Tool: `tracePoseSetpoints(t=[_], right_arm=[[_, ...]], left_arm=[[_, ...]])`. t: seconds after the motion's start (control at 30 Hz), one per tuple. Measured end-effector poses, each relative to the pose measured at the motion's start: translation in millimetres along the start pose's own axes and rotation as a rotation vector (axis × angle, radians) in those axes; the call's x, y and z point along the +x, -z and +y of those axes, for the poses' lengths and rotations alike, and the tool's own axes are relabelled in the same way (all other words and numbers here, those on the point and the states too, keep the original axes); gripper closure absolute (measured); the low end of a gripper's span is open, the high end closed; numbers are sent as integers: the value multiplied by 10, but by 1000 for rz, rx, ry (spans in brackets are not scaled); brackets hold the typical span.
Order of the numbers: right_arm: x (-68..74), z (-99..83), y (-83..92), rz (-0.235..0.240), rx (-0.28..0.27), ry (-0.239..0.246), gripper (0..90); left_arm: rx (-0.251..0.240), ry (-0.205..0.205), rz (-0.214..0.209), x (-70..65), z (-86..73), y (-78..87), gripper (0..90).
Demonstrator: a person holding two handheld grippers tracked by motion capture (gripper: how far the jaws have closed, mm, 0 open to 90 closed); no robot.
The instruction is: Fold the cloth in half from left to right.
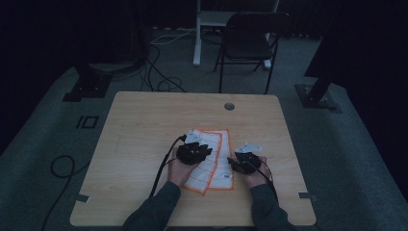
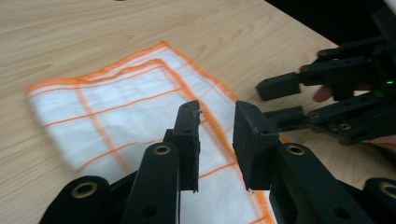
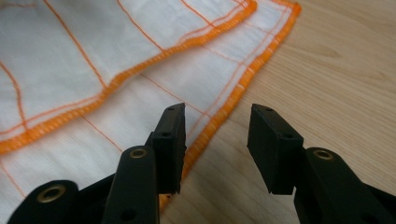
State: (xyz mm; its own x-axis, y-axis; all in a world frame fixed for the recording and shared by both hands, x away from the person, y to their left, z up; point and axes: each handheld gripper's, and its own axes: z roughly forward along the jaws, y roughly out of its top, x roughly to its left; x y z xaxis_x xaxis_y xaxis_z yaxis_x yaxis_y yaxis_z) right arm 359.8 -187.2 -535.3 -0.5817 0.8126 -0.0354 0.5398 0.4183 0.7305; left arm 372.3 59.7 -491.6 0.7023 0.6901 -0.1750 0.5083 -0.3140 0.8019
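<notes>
We find the white woven cloth with orange stitched borders and grid lines (image 1: pixel 210 161) lying folded on the pale wooden table (image 1: pixel 144 139), near the person's edge, one layer offset over the other so both orange hems show.

The left gripper (image 2: pixel 217 135) hovers over the cloth's upper layer. Its jaws stand a narrow gap apart with nothing between them, the pads clear of the fabric. We judge this to be a release: the fold has been laid and the gripper has let go so the layer settles flat.

The right gripper (image 3: pixel 215 140) sits at the cloth's right hem, jaws moderately wide and empty, one either side of the orange edge. Probably it waits there to pinch that edge for the next fold.

The cloth lies between the two hands.
</notes>
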Motion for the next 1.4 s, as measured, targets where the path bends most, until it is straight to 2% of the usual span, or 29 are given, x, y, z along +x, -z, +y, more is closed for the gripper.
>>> tracePoseSetpoints(t=[0.13,0.23,0.53,0.7,0.8,0.83,1.0,1.2,1.27,1.37,1.4], right_arm=[[44,47,20,38,-31,-10,608],[91,71,10,52,-43,-5,633],[282,151,-82,87,-38,26,643],[358,194,-155,97,-44,21,642],[365,198,-170,101,-43,15,642],[369,205,-205,103,-33,-7,633],[374,219,-196,114,-46,-19,624],[366,209,-269,106,-7,-40,618],[372,215,-271,110,-9,-30,679],[407,228,-265,102,-19,10,863],[422,234,-262,95,-23,23,883]], left_arm=[[-8,13,29,96,-53,89,716],[-1,8,50,146,-91,126,711],[0,6,94,229,-158,192,710],[-6,8,106,249,-174,214,706],[-2,5,107,255,-179,219,706],[0,5,109,257,-189,222,705],[4,4,111,258,-202,209,704],[2,4,111,246,-204,199,704],[2,6,110,245,-205,193,704],[4,5,110,242,-205,186,702],[5,5,110,243,-204,186,702]])
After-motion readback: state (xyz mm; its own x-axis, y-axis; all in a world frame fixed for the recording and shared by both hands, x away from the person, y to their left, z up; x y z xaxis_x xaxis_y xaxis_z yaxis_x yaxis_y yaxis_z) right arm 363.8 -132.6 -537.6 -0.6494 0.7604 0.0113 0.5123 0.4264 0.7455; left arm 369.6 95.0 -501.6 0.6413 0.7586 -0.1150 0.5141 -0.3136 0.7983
